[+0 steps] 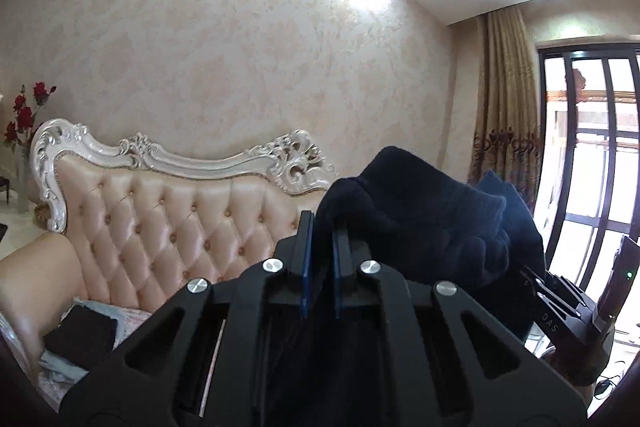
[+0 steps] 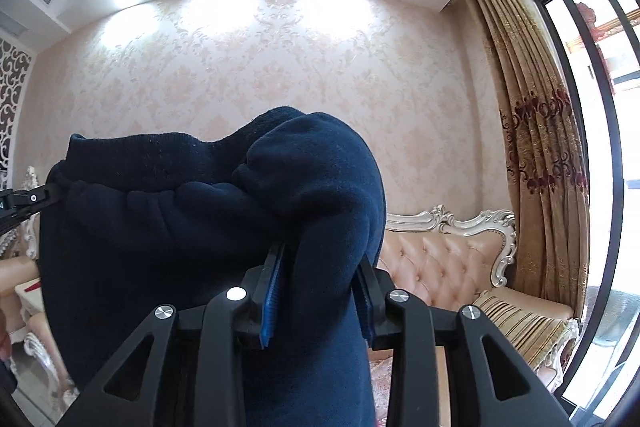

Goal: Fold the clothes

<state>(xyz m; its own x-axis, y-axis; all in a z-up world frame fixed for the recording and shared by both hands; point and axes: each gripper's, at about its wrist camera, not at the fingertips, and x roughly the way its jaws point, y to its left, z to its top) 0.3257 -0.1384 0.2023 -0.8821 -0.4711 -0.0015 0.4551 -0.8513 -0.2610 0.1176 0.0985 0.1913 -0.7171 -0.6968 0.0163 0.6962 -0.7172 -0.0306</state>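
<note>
**Black hand-held grippers with blue pads**

The left hand-held gripper [image 1: 322, 227] has a matte black frame with triangular cut-outs, four round silver screws and blue pads lining its fingers. The right hand-held gripper [image 2: 320, 271] matches; seen from the left camera, its side bears white "DAS" lettering.

A home living room: ornate tufted sofa [image 1: 168, 211], damask wallpaper [image 2: 248, 67], embroidered curtains [image 2: 536, 155].

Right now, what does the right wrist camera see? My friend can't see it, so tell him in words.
The right gripper pinches a thick fold of a dark navy fleece garment, held up in the air. At the left edge the left gripper grips the same garment. Behind are a cream tufted sofa, patterned wallpaper and gold curtains.
</note>
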